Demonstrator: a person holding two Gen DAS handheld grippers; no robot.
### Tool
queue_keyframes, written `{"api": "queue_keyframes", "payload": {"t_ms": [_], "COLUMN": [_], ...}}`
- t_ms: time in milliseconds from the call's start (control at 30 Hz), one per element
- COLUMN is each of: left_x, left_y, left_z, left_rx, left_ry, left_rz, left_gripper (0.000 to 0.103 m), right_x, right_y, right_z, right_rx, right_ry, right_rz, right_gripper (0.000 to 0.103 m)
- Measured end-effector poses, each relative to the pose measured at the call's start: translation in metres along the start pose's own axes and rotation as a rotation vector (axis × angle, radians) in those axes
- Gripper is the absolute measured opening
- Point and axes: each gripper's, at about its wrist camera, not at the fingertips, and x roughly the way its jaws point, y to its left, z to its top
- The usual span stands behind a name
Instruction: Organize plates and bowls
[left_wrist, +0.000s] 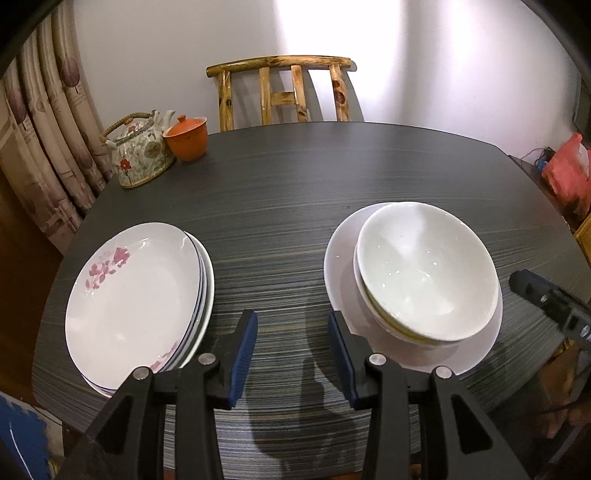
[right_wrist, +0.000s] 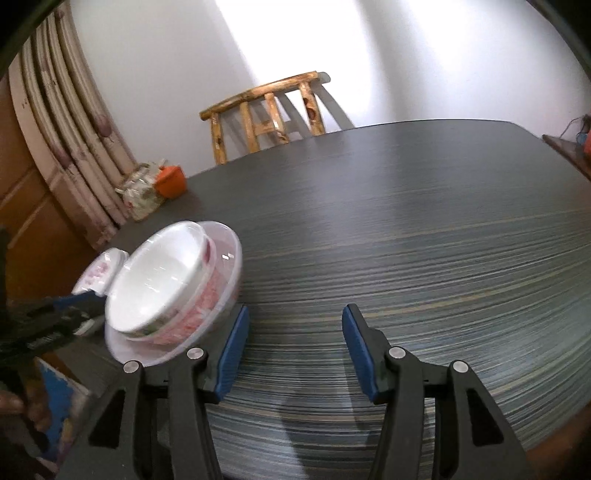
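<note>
Desk (left_wrist: 280, 192) fills both views, dark with pale streaks, and I place everything against it. Behind its far edge stands a wooden chair (left_wrist: 282, 90) against the wall, and curtains (left_wrist: 44, 147) hang off its far left corner. On that corner sit a flowered teapot (left_wrist: 138, 153) and an orange lidded cup (left_wrist: 186, 138), touching or nearly so, well apart from the dishes. Past the right edge lies something red (left_wrist: 565, 170) that I cannot identify.

On the near left of the desk lies a stack of plates (left_wrist: 136, 299), the top one with pink flowers; its near rim is cut off behind my left tongs (left_wrist: 292, 350). On the near right, a white plate (left_wrist: 340, 258) carries nested white bowls (left_wrist: 424, 273), leaning off-centre toward me. How many bowls, I cannot tell.

My left tongs hang wide open, holding nothing, over bare desk between the two piles, each just beside a finger. My right tongs (right_wrist: 293, 347) gape equally wide, empty, over the near middle of the desk, with the bowls (right_wrist: 162, 280) just beside their left finger. The right-wrist view is blurred, so the bowl pattern is hard to read there.
</note>
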Motion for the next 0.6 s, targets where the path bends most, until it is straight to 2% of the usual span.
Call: {"api": "queue_keyframes", "payload": {"t_ms": [133, 300, 433, 600], "left_x": [0.005, 0.008, 0.01, 0.008], "left_y": [0.007, 0.018, 0.025, 0.036], "left_z": [0.002, 0.006, 0.007, 0.011], "left_rx": [-0.036, -0.102, -0.139, -0.212], "left_ry": [0.027, 0.046, 0.06, 0.067], "left_rz": [-0.033, -0.076, -0.101, -0.191], "left_gripper": [0.04, 0.04, 0.04, 0.04], "right_x": [0.0, 0.005, 0.012, 0.015], "right_y": [0.002, 0.016, 0.025, 0.02], "right_z": [0.013, 0.022, 0.025, 0.03], "right_rx": [0.051, 0.03, 0.013, 0.037], "right_ry": [0.047, 0.119, 0.163, 0.169], "right_rz": [0.092, 0.158, 0.176, 0.183], "right_gripper": [0.051, 0.051, 0.051, 0.051]}}
